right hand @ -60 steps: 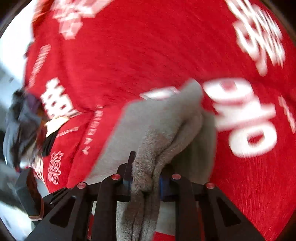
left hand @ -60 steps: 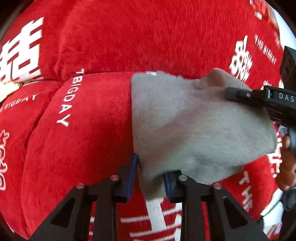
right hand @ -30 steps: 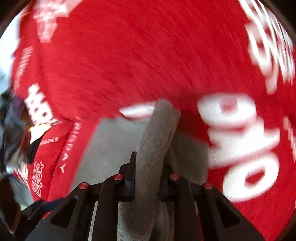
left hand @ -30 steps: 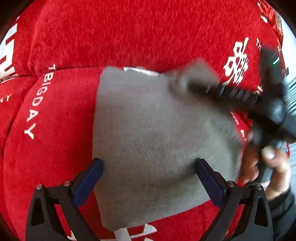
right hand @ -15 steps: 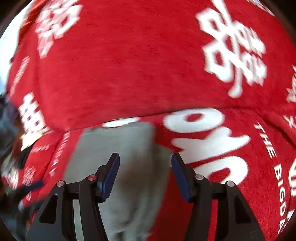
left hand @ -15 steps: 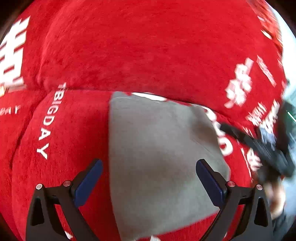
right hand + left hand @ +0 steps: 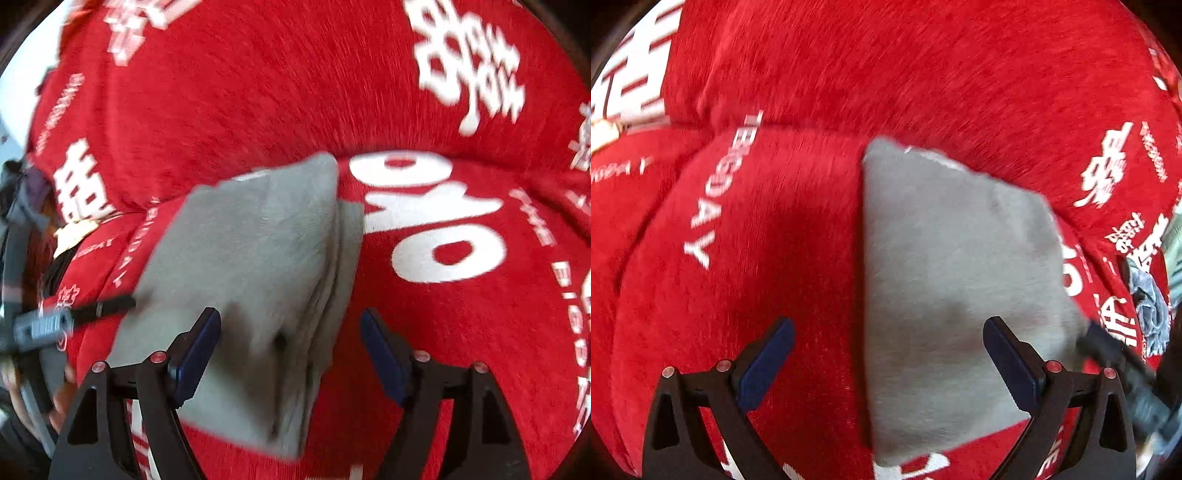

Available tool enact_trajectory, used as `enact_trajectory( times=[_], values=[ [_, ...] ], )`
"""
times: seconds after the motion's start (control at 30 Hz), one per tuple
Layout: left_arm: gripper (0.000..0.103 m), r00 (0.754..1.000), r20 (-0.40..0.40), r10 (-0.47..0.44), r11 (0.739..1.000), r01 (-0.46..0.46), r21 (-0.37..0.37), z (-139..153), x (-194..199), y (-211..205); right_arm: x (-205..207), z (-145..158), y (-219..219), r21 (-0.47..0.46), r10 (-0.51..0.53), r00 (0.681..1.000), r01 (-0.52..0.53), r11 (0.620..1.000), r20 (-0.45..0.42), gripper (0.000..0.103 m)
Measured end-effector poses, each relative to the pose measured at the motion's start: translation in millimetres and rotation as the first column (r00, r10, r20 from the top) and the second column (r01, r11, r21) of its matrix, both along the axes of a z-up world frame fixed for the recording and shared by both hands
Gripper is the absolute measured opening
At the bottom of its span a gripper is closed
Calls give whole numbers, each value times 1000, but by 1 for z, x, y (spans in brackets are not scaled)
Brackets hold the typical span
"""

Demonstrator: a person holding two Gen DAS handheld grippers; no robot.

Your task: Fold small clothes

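Two grippers hover with jaws apart over a folded gray cloth on a red sofa cover.

Left gripper and right gripper both stand spread wide, holding nothing; the cloth lies flat, layered edges on its right, near white lettering.

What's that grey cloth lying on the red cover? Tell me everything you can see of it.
The grey cloth looks like soft, fuzzy knit or fleece, plain with no print. It lies folded into a flat, roughly four-sided packet on the red plush cover. Stacked layer edges show along one side in the right wrist view. Both grippers are open on either side of it, gripping nothing.
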State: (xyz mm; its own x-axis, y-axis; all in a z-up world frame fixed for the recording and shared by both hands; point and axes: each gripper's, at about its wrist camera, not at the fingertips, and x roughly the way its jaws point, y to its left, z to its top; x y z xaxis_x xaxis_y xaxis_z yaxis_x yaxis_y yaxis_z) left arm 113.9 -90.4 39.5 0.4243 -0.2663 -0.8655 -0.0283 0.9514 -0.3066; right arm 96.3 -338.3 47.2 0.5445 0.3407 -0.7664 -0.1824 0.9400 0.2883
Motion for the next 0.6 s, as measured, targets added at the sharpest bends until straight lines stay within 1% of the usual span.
enact_trajectory(
  times=[0.03, 0.13, 0.2, 0.27, 0.3, 0.37, 0.4, 0.47, 0.53, 0.6],
  values=[
    [102, 1000, 9, -12, 1000, 12, 7, 5, 1, -5, -17, 0, 6, 8, 28, 1000, -28, 1000, 12, 80],
    [102, 998, 6, -60, 997, 60, 40, 10, 12, -26, -39, -5, 18, -3, 77, 997, -77, 997, 32, 79],
    [102, 994, 1, -109, 991, 109, 73, 11, 28, -50, -44, -12, 23, -7, 95, 995, -95, 995, 31, 67],
    [102, 990, -12, -142, 987, 142, 78, 12, 45, -66, -43, -21, 21, 26, 96, 995, -96, 995, 19, 62],
    [102, 989, -23, -148, 986, 149, 78, 12, 52, -73, -44, -21, 19, 41, 96, 995, -97, 994, 24, 59],
    [102, 987, -38, -159, 982, 162, 101, 9, 66, -88, -43, -20, 14, 70, 103, 994, -106, 992, 46, 55],
    [102, 986, -41, -164, 978, 168, 121, 8, 73, -95, -44, -18, 10, 91, 113, 992, -118, 989, 64, 55],
    [102, 982, -57, -182, 973, 188, 137, 5, 87, -109, -43, -17, 4, 119, 130, 988, -139, 983, 81, 55],
    [102, 978, -80, -193, 971, 202, 131, -1, 99, -118, -36, -21, 1, 155, 156, 984, -167, 974, 86, 55],
    [102, 972, -113, -207, 968, 220, 119, -10, 110, -128, -26, -26, 4, 163, 187, 979, -198, 966, 83, 55]
  ],
)
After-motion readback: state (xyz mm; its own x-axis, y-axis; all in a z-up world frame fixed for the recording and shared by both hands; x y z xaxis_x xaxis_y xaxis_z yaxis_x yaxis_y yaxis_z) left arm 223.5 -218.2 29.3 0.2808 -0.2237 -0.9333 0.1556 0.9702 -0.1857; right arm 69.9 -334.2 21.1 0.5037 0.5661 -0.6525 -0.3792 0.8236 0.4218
